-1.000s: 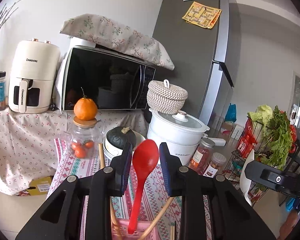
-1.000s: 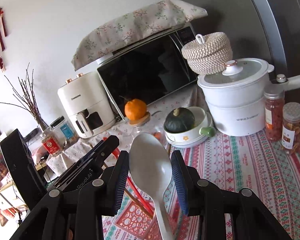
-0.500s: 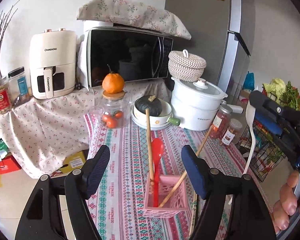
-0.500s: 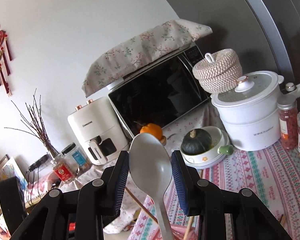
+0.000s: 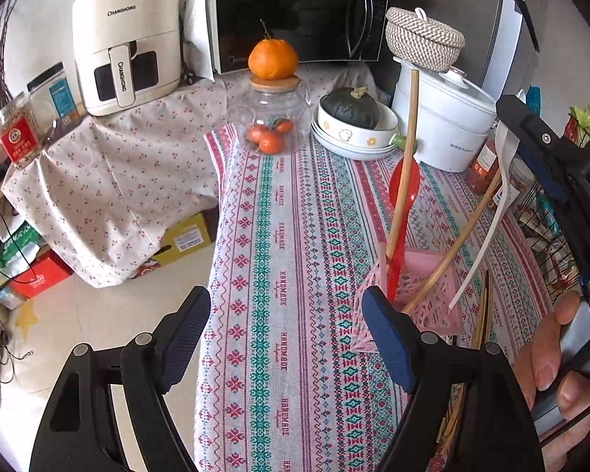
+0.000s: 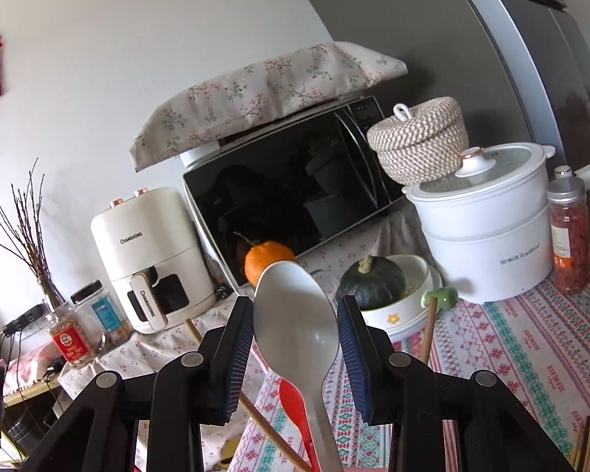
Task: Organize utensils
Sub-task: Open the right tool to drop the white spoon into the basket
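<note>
The left gripper [image 5: 285, 328] has pulled back and swung left since a second ago, when the red spoon [image 5: 403, 212] sat between its jaws; now those jaws stand wide apart with nothing in them, over the patterned surface [image 5: 279, 244]. The red spoon stands upright in the pink basket [image 5: 432, 295], bowl up, leaning beside a wooden stick [image 5: 405, 157], with a second wooden stick [image 5: 458, 236] slanting out to the right. The right gripper [image 6: 297, 348] holds its place: jaws closed on the white spoon [image 6: 295, 314], bowl up. From the left wrist view, that white spoon's handle hangs down with its tip just above the basket's right edge. Loose chopsticks [image 5: 483, 310] lie on the surface right of the basket.
</note>
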A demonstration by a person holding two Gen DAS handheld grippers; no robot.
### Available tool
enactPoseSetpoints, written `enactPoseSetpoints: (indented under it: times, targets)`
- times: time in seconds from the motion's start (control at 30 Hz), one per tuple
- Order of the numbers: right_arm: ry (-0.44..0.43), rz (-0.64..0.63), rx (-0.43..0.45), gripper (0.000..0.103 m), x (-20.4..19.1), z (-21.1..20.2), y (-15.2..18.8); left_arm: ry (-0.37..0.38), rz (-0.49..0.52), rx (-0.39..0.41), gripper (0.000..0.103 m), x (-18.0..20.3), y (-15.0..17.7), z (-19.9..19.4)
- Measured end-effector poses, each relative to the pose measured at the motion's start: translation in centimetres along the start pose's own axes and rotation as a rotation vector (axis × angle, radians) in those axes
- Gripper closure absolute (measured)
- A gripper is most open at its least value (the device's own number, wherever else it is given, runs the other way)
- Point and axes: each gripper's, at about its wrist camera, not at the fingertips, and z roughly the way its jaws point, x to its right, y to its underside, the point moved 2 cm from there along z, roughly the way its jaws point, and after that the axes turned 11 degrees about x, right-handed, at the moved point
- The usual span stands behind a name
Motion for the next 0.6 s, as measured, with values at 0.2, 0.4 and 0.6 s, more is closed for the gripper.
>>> enactPoseSetpoints:
  times: [0.2,0.4,0.6]
  targets:
    - [0.010,-0.012,-0.026,0.062,0.3,0.3,1.1,-0.007,-0.015,-0.004,0.021,-0.6,-0.1,0.4]
    - [-0.010,-0.043,-0.041,0.047,0.3,-0.6,-0.1,-0.003,0.006,0.002,0.021,0.2,-0.1,0.0]
    - [-0.005,-0.127,-0.080,0.035,0.6,-2.2,-2.9,0.016,0.020,0.026,0.021,1.7,-0.2,-1.2]
